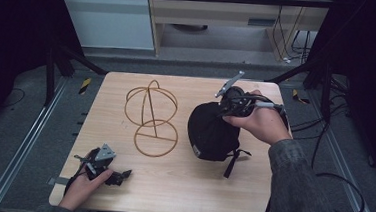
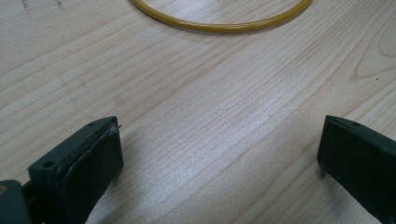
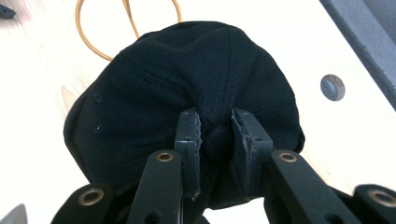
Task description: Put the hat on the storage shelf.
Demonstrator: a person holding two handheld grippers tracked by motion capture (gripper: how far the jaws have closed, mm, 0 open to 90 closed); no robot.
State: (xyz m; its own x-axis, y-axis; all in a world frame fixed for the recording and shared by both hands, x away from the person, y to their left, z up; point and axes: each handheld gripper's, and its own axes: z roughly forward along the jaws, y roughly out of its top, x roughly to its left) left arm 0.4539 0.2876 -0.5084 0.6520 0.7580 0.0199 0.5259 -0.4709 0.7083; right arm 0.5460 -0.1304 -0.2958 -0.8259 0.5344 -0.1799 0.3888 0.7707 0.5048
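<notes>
The right gripper [image 3: 215, 135] is clamped on a fold of the black cap [image 1: 213, 130], near the table's [image 1: 180, 185] right edge. The left gripper [image 2: 219, 149] rests at the near left corner, jaws wide apart, just short of the wire hat stand [image 1: 151, 116]

bare table [image 1: 181, 180] in front, wire stand [image 1: 151, 116] beside cap [image 1: 213, 130]

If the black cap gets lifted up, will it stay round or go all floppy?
Probably floppy: the black cap bunches where the right gripper pinches its cloth. It looks light. Its strap would likely dangle.
</notes>
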